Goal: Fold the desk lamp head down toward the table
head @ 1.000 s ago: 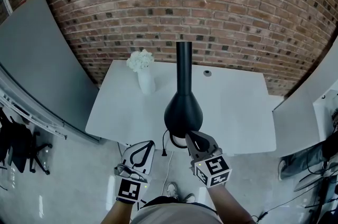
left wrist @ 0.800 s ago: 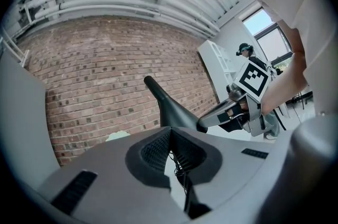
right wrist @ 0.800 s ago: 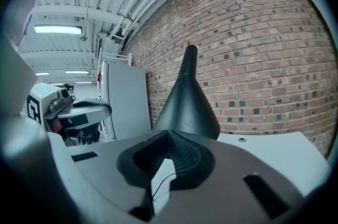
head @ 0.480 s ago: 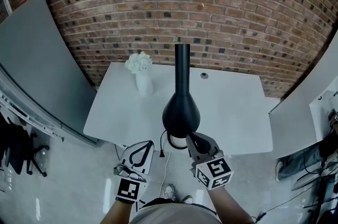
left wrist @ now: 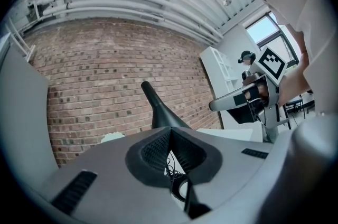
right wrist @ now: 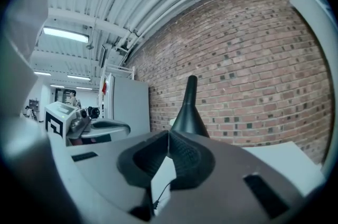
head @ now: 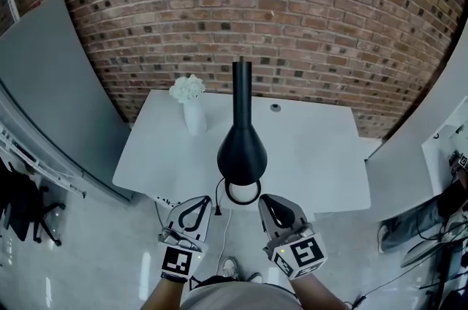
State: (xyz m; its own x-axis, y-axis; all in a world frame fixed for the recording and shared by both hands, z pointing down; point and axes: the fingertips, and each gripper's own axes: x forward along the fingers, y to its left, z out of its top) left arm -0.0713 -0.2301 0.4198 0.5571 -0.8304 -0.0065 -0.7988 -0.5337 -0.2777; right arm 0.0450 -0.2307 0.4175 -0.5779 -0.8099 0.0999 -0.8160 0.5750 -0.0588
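Observation:
A black desk lamp [head: 241, 148] stands near the front edge of the white table [head: 314, 155]. It has a bulbous body, a narrow tube pointing toward the brick wall, and a ring [head: 243, 192] at its near end. In the head view my right gripper [head: 270, 199] is shut and empty, just right of the ring and apart from it. My left gripper [head: 199, 201] is shut and empty to the ring's left. The lamp [left wrist: 158, 112] rises beyond my left gripper [left wrist: 169, 131] in the left gripper view. The lamp [right wrist: 189, 109] also rises beyond my right gripper [right wrist: 169, 133] in the right gripper view.
A white vase of white flowers [head: 189, 101] stands at the table's back left, and a small round fitting [head: 275, 107] sits at the back middle. A cable [head: 218, 208] hangs off the front edge. Grey panels [head: 51, 82] flank the table; a brick wall is behind.
My right gripper, which was up against the lamp's lower end, has drawn back toward me and now sits apart from it. The left gripper has hardly moved.

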